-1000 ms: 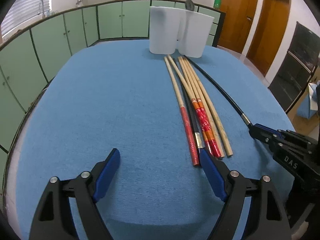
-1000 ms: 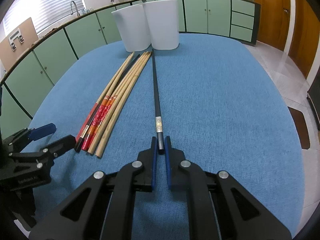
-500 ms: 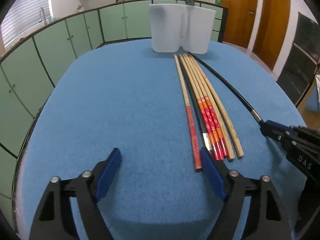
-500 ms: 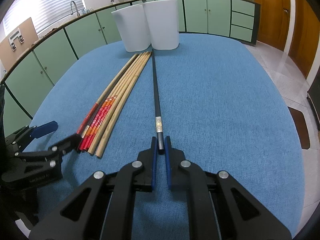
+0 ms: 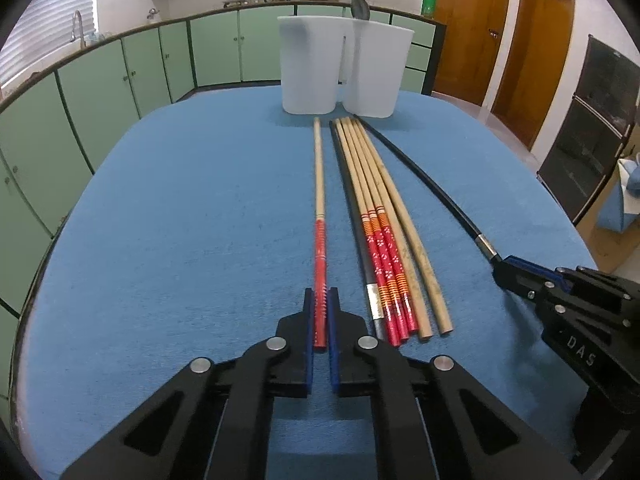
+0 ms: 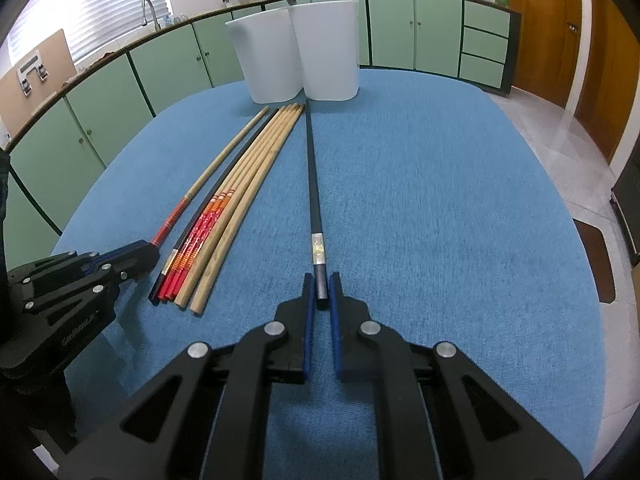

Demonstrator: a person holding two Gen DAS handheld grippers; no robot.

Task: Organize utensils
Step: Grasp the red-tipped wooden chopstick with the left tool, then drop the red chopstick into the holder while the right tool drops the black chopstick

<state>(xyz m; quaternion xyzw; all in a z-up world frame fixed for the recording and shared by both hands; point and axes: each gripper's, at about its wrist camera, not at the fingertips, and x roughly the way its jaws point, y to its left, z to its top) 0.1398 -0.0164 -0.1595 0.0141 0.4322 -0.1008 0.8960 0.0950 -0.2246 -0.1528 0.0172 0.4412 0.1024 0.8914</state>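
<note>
Both tools are loaded, one chopstick each. My left gripper (image 5: 320, 320) is closed on the butt of the red-handled chopstick (image 5: 319, 184); the blue pads (image 5: 307, 320) sit either side of the red ribbed end. My right gripper (image 6: 321, 296) is clamped the same way on the butt of the black chopstick (image 6: 311, 184), just behind its silver band.

Both sticks lie flat on the blue tablecloth (image 5: 180, 220), tips pointing to 12 o'clock toward the two white holders (image 5: 344, 68). The holders stand touching, and a spoon (image 5: 360, 7) pokes up between them. The remaining bundle (image 5: 384, 240), about six sticks in bamboo, red-patterned and black, lies between my two tools, at 1 o'clock from the left one.

Handling, as I judge it: light, stiff, long rods. Lacquered black looks slick; the ribbed red end should bite better. Held this far back, the whole length hangs out front, so the tip may droop or pivot in the pads. A grip nearer mid-shaft would be steadier, but the end grip leaves the tip free to drop into a holder.

Pose: both tools low, near level with the cloth, fingers aimed at 12 o'clock, side by side with the bundle between. Neither stick looks lifted clear yet; I can't tell for certain.
</note>
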